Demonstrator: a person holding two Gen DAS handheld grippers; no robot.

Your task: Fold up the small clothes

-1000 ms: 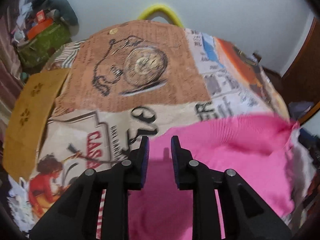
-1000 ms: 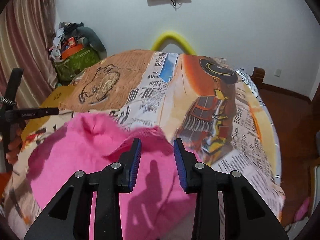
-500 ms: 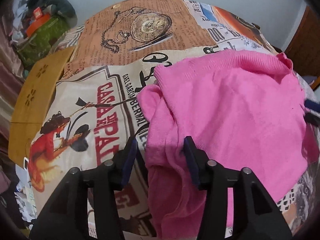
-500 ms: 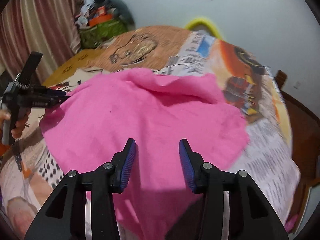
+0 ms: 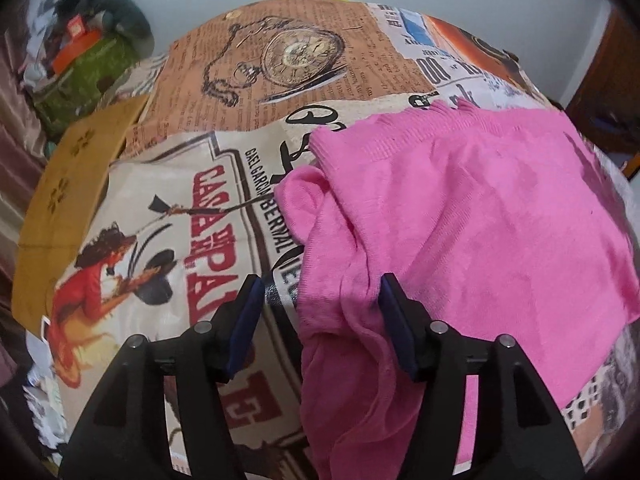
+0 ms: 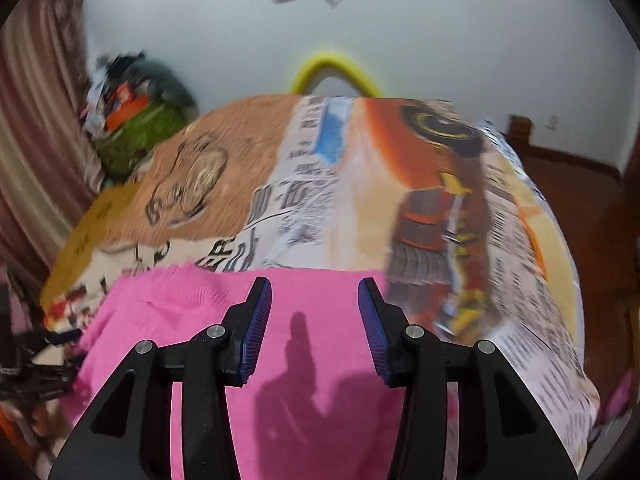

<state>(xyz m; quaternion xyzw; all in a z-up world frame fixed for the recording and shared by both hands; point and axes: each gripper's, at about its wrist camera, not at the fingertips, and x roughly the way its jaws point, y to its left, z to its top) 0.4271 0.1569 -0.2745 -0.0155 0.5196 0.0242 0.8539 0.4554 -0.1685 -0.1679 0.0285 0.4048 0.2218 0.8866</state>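
Progress: garment (image 5: 472,216) is spread mostly flat on the printed cloth (image 5: 168,208); judging by that, no fold is made yet and every fold is left.
Loose part: sleeve (image 5: 336,312) lies bunched along the garment's left edge and wants straightening first.
Left gripper (image 5: 320,316): jaws apart, straddling the sleeve, not clamped.
Right gripper (image 6: 314,320): jaws apart above the garment, holding nothing.
Heading: ribbed hem (image 5: 440,124) points to the far wall.
Long axis: appears to run near-to-far; near end is hidden.
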